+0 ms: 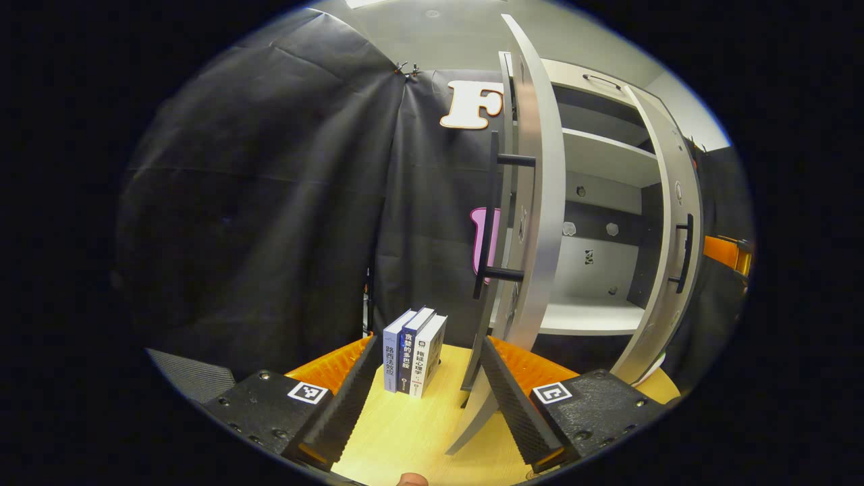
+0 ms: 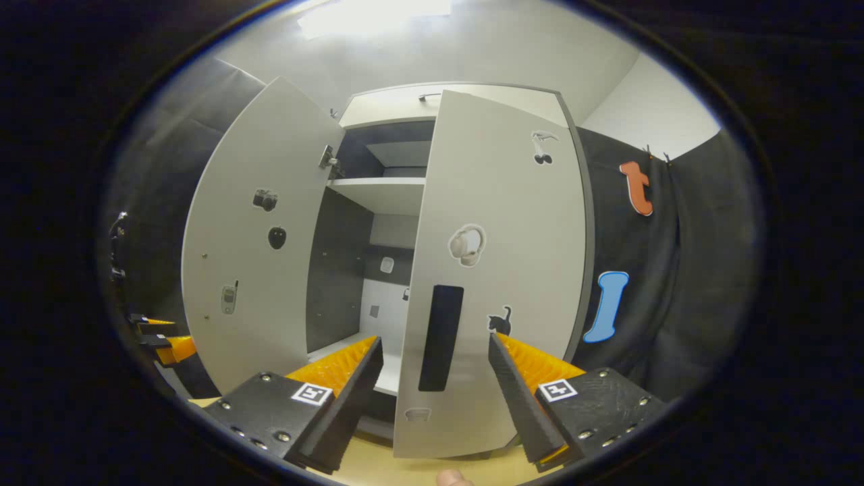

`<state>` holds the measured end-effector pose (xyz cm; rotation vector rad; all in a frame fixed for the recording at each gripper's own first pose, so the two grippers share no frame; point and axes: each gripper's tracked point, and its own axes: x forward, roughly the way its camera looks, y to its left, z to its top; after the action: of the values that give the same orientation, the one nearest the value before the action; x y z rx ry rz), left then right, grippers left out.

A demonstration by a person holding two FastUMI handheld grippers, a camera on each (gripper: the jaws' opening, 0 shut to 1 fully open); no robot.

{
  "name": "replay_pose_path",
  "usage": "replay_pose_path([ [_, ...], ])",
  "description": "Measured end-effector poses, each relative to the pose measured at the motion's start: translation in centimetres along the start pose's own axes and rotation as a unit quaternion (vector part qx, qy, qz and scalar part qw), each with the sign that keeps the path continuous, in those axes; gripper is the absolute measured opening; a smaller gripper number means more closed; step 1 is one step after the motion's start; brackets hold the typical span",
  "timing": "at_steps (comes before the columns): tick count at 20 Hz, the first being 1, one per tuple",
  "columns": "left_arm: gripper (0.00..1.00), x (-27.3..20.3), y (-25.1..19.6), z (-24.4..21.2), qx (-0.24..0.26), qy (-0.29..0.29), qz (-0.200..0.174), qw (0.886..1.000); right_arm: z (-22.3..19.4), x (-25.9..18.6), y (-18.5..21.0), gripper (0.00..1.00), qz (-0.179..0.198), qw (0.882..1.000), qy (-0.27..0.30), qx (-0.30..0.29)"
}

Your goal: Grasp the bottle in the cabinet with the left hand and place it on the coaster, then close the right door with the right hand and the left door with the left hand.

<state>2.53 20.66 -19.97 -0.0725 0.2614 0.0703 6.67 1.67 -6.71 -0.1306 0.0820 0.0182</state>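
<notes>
My left gripper (image 1: 424, 398) is spread beside the pale grey left cabinet door (image 1: 536, 202); my right gripper (image 2: 435, 398) is spread around the grey right door (image 2: 499, 270). Three upright Chinese-titled books (image 1: 413, 358) stand on the light wooden table (image 1: 412, 439).

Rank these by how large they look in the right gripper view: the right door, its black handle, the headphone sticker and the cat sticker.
1. right door
2. black handle
3. headphone sticker
4. cat sticker, smallest.
</notes>
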Motion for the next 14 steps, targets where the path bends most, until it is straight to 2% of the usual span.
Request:
replay_pose_path([
  [1, 0.95, 0.1, -0.3, 0.1, -0.001, -0.001, -0.010, 1.000, 0.0, 0.0, -0.1, 0.95, -0.003, 1.000, 0.001, 0.000],
  [2, 0.90, 0.2, -0.5, 0.0, -0.004, 0.002, -0.018, 1.000, 0.0, 0.1, -0.2, 0.95, -0.004, 1.000, 0.001, 0.001],
  [7, 0.93, 0.3, -1.2, -0.3, -0.037, 0.007, -0.044, 0.998, -0.4, 0.1, -0.6, 0.95, -0.009, 1.000, 0.003, 0.004],
  [14, 0.93, -0.1, -3.2, -0.5, -0.034, 0.010, -0.066, 0.997, -0.3, 0.2, -1.1, 0.93, -0.006, 1.000, 0.003, 0.009],
])
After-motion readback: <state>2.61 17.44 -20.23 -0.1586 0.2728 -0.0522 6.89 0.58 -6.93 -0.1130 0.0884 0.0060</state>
